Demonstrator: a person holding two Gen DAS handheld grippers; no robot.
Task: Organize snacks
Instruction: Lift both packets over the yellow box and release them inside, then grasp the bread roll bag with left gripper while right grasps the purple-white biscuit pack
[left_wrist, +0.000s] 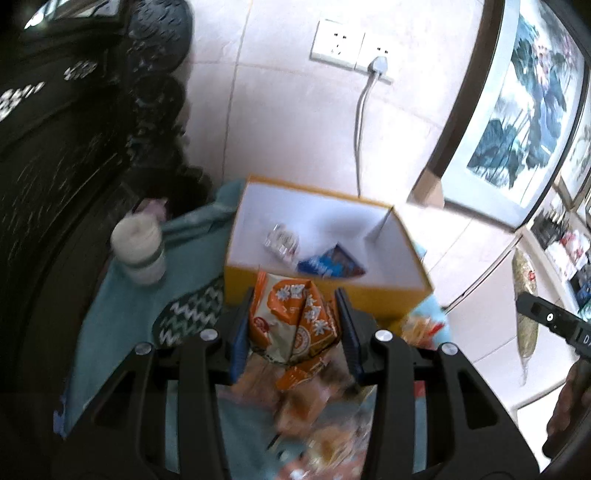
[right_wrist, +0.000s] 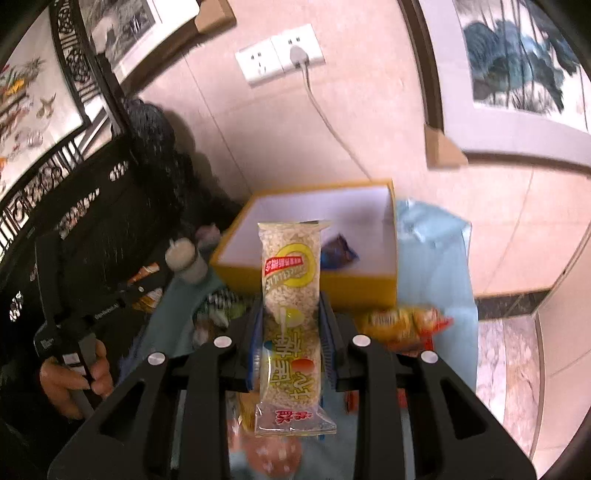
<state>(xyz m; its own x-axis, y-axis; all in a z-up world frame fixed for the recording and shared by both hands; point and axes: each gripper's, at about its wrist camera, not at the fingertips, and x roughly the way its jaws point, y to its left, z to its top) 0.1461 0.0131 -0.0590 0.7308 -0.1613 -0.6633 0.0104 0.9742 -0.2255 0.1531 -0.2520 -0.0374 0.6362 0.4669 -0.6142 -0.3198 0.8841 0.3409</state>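
Note:
A yellow box with a white inside stands on the blue cloth; it holds a silver packet and a blue packet. My left gripper is shut on an orange snack packet, held just in front of the box's near wall. My right gripper is shut on a long clear rice-puff bar packet, held upright in front of the same box. The blue packet shows behind it.
Loose snacks lie on the blue cloth below both grippers, with an orange-yellow packet at right. A white cup stands left of the box beside a dark carved cabinet. A wall socket with a cable is behind.

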